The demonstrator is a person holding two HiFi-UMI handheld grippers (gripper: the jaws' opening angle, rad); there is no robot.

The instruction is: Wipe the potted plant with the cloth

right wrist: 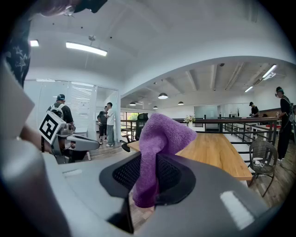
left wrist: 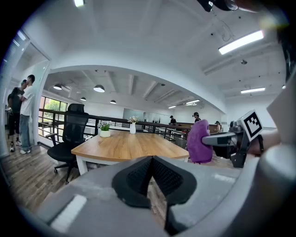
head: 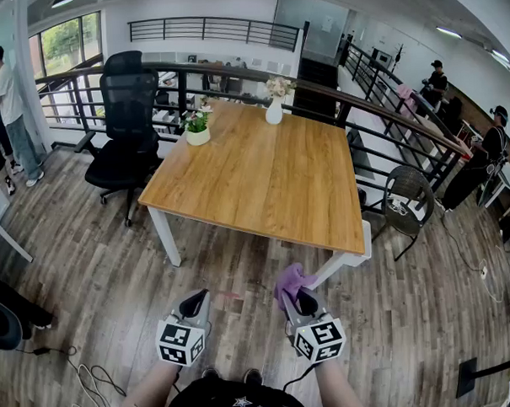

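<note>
A small potted plant (head: 198,128) in a white pot stands at the far left corner of the wooden table (head: 262,181); it also shows as a small potted plant (left wrist: 105,130) in the left gripper view. My right gripper (head: 295,300) is shut on a purple cloth (head: 290,281), which bulges up out of its jaws as a purple cloth (right wrist: 157,148). My left gripper (head: 192,306) is shut and holds nothing. Both grippers hover over the floor, well short of the table's near edge. In the left gripper view the left gripper (left wrist: 151,178) has its pads together.
A white vase with flowers (head: 274,105) stands at the table's far edge. A black office chair (head: 127,128) sits left of the table, a round wicker chair (head: 408,198) to its right. A black railing (head: 386,108) runs behind. People stand far left and far right. Cables (head: 85,374) lie on the floor.
</note>
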